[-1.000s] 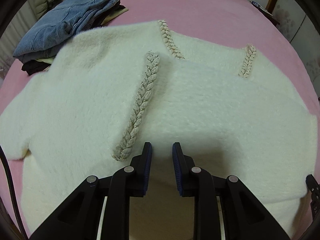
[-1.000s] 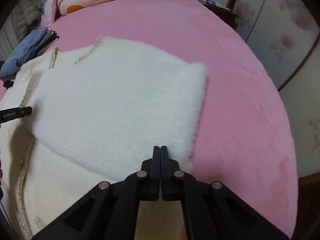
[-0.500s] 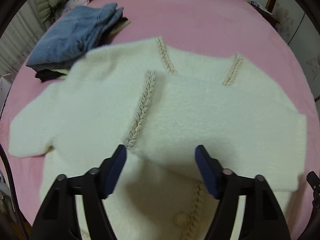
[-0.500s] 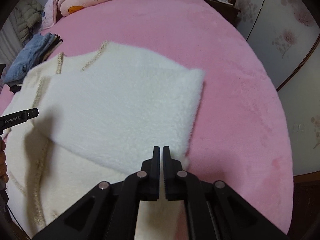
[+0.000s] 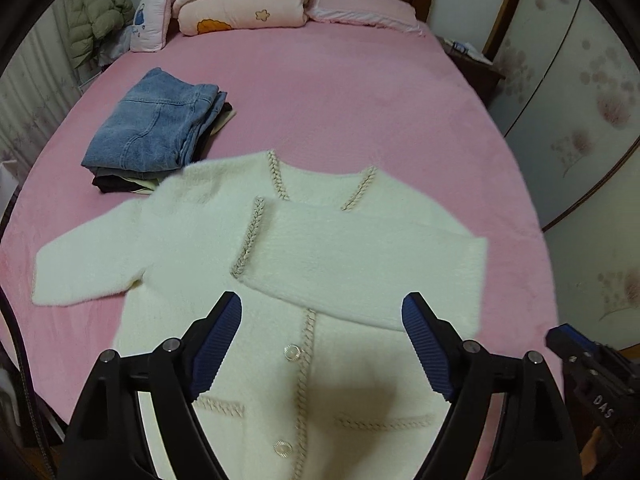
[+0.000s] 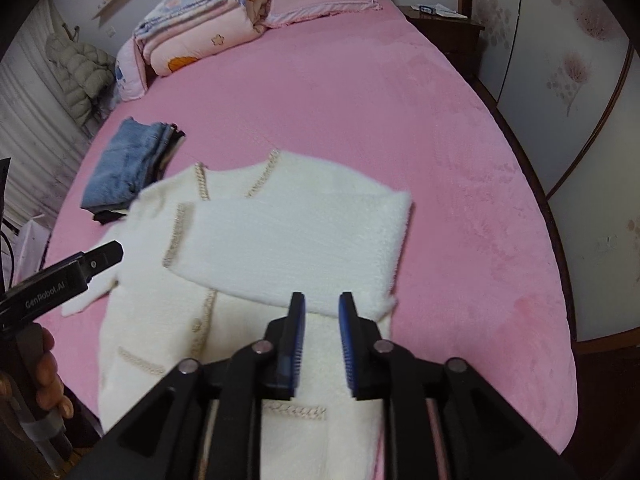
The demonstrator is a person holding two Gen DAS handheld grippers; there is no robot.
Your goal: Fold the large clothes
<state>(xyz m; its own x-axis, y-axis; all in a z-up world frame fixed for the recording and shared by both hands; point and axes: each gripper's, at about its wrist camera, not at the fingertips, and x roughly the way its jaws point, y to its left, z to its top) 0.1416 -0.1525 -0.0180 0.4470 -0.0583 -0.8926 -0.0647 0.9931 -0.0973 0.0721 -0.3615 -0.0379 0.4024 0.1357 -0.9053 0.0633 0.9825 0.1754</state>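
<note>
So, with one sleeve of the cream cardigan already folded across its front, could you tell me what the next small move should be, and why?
Probably take the left gripper over to the other sleeve and fold it in. That sleeve lies spread flat on the pink bed, while the folded sleeve already rests across the cardigan. The left gripper is opening with nothing between its pads, and so is the right gripper.

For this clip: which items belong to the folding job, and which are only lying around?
Job: white cardigan, one sleeve folded across its chest; left gripper, jaws opening, empty; right gripper, jaws opening, empty.

Lying about: folded jeans, quilt stack, pillow, green jacket.
</note>
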